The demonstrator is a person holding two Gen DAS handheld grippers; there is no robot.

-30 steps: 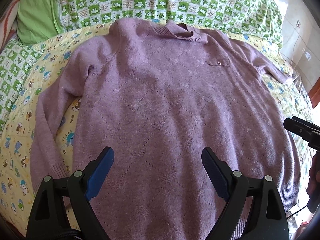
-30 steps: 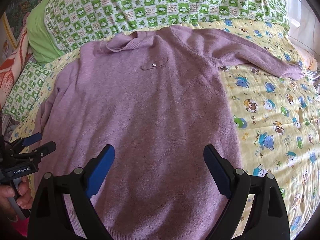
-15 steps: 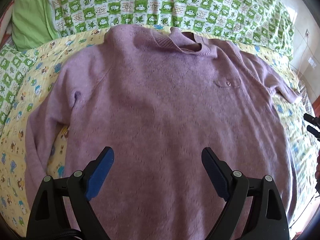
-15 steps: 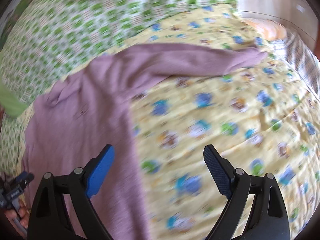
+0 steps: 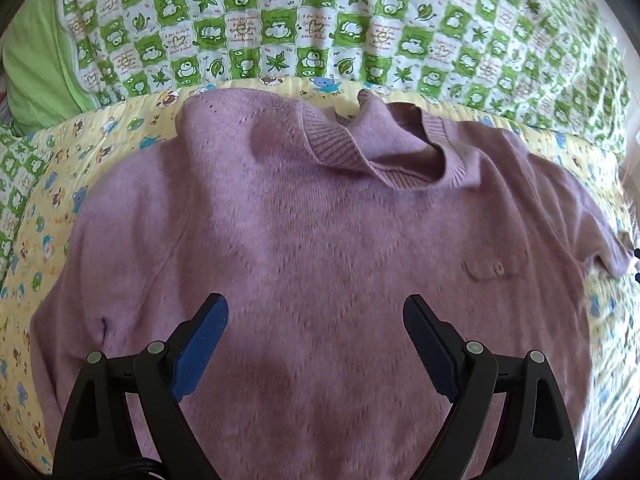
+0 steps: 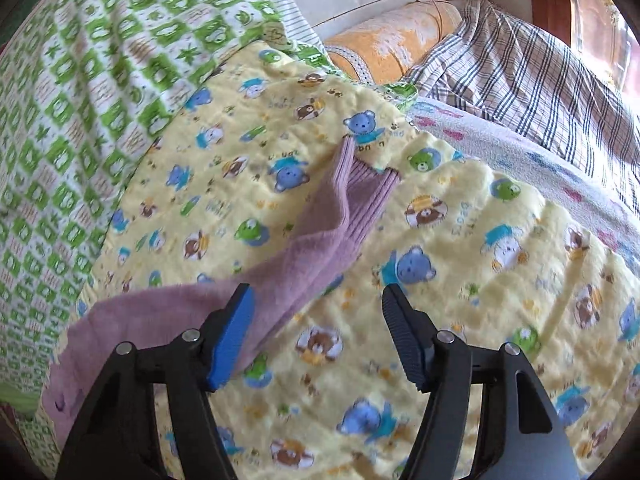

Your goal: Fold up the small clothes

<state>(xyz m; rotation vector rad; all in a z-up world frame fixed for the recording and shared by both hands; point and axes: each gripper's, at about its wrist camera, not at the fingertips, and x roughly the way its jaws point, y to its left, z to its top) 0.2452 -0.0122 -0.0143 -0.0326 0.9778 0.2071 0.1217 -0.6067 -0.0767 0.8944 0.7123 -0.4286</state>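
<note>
The left black two-finger tool with blue pads [image 5: 316, 344] hangs with its fingers spread wide, gripping nothing. The right black, blue-padded tool [image 6: 318, 336] is likewise spread apart and empty.

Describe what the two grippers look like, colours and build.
Both match: the left gripper and right gripper have black angular plastic arms with silver pivot pins and ribbed blue finger pads. A black cable shows under the left one.

Purple sweater [image 5: 320, 240] on yellow bedspread [image 6: 460, 280]

The yellow bear-print blanket [image 5: 326, 89] reads "best friends" beside a blue bear; the green quilt's [image 5: 280, 20] small lettering is illegible.
</note>
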